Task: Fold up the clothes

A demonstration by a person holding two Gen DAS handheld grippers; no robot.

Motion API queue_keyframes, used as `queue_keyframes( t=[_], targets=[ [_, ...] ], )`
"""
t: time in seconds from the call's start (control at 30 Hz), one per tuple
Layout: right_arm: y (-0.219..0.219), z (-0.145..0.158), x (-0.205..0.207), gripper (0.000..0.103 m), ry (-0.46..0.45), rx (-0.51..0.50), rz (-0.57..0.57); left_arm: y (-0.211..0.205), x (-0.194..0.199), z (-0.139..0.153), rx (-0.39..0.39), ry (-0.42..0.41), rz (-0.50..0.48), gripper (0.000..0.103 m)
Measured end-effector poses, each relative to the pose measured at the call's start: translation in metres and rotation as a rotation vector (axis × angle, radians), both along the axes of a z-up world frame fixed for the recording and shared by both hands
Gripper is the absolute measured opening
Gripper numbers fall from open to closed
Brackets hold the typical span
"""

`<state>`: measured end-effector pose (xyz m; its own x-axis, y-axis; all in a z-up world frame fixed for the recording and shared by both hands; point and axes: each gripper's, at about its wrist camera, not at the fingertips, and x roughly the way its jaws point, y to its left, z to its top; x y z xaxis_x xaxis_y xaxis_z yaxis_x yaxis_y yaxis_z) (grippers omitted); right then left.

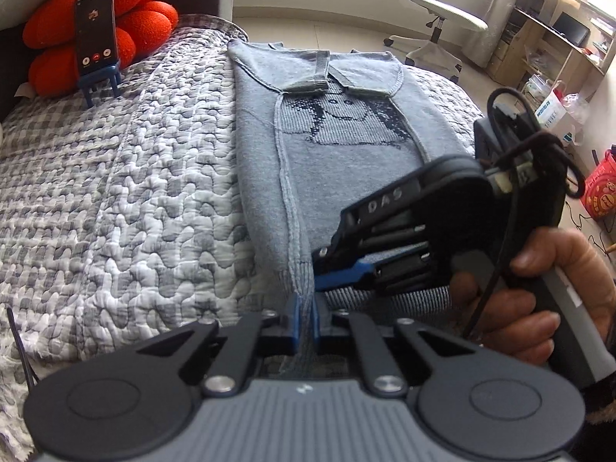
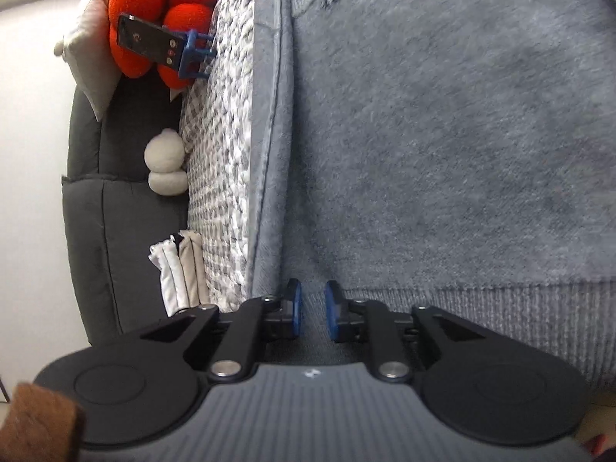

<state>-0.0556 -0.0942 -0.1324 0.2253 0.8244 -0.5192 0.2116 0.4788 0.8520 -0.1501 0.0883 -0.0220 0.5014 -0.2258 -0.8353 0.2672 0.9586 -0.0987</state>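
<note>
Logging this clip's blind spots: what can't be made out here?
- Left wrist view: sweater hem, hidden behind the right tongs and the hand.
- Right wrist view: whether the pads touch fabric; blurred.
- Phone screen text: too small.

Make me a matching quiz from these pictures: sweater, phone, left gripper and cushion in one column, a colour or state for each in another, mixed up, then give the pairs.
1. sweater
2. phone
3. left gripper
4. cushion

A. bright orange-red
B. propped on a small blue stand
C. grey, sleeves folded in, lying on the quilt
D. shut on the sweater's hem

Pairs: 1-C, 2-B, 3-D, 4-A
</note>
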Motion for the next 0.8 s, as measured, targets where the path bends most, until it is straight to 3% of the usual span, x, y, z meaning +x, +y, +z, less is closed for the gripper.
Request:
queue_keyframes(
  t=[0.07, 0.2, 0.33, 0.47, 0.53, 0.67, 0.8],
  targets=[
    [-0.015, 0.002, 0.003, 0.022, 0.004, 0.027, -0.063, -0.004, 0.001, -0.002, 0.002, 0.003, -0.008, 0.006],
    [-0.042, 0.004, 0.009, 0.041, -0.008, 0.079, -0.181, -0.011, 0.002, -0.006, -0.013, 0.017, -0.024, 0.006],
    [-0.047, 0.007, 0.018, 0.041, -0.032, 0.085, -0.210, -0.015, 0.005, -0.011, -0.018, 0.035, -0.026, 0.006],
    [-0.029, 0.008, 0.029, 0.041, -0.062, 0.028, -0.181, -0.016, 0.007, -0.016, -0.013, 0.051, -0.020, 0.006],
    [-0.022, 0.009, 0.032, 0.036, -0.081, -0.013, -0.177, -0.015, 0.008, -0.018, -0.010, 0.058, -0.015, 0.006],
    [-0.010, 0.013, 0.034, 0.006, -0.126, -0.112, -0.183, -0.010, 0.010, -0.019, 0.003, 0.064, -0.015, 0.006],
    [-0.007, 0.038, 0.025, 0.006, -0.219, -0.232, -0.188, -0.006, 0.010, -0.018, -0.004, 0.074, -0.063, 0.006]
  ],
)
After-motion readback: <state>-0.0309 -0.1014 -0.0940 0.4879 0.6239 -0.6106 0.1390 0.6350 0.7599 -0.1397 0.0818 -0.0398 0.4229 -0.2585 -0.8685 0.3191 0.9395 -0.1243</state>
